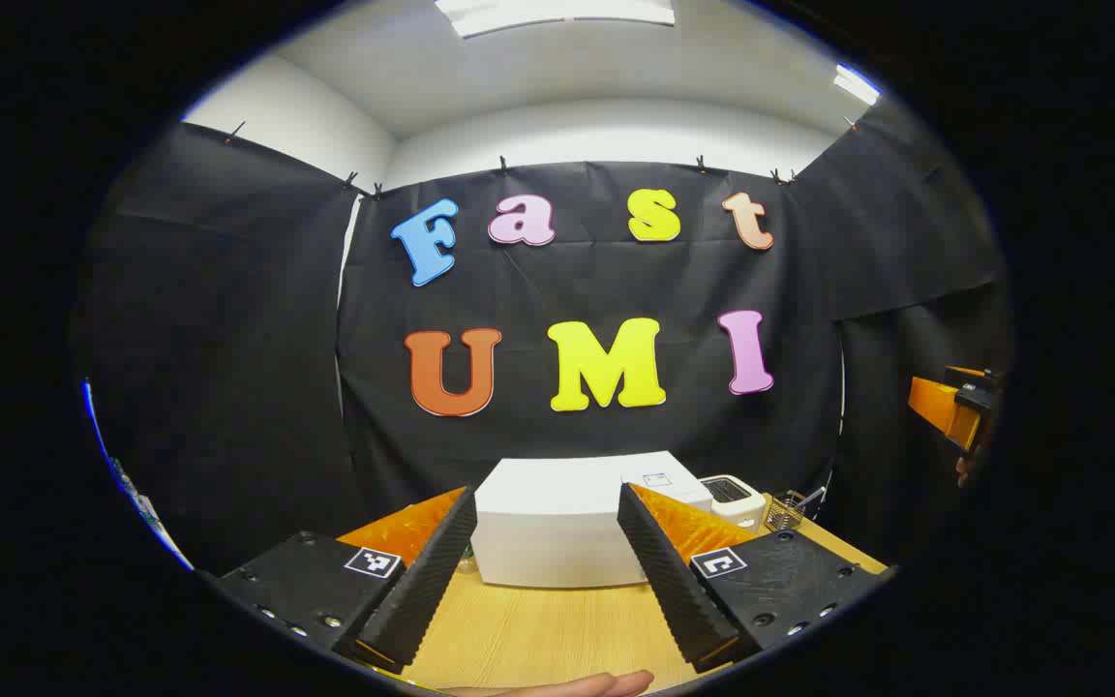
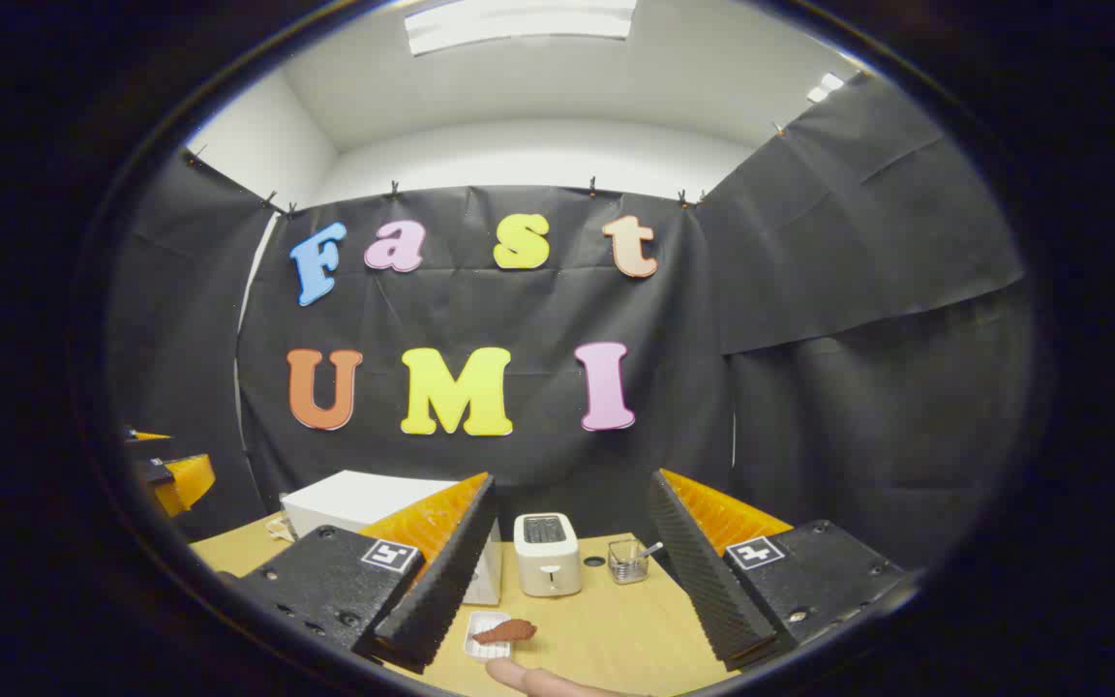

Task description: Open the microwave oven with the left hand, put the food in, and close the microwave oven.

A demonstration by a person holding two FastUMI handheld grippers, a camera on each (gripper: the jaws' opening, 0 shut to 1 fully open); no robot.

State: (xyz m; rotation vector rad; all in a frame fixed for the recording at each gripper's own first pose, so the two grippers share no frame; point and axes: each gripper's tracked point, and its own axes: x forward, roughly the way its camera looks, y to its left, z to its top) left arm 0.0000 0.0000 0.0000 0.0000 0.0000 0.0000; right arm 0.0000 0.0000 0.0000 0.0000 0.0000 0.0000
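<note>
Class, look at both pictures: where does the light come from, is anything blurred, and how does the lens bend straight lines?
Left gripper view: a ceiling light panel lights the booth evenly; the white box-shaped microwave oven is sharp, with no glare, and the black cloth's top edge bows. Right gripper view: the same overhead lighting, with a soft sheen on the light wooden table; the small white toaster is crisp, and edges curve towards the rim.

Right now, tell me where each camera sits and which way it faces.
Left gripper view: rides the left gripper, facing the microwave on the table; a fingertip shows below.
Right gripper view: rides the right gripper, facing the toaster and the food.
Shared: microwave, toaster, table.
</note>
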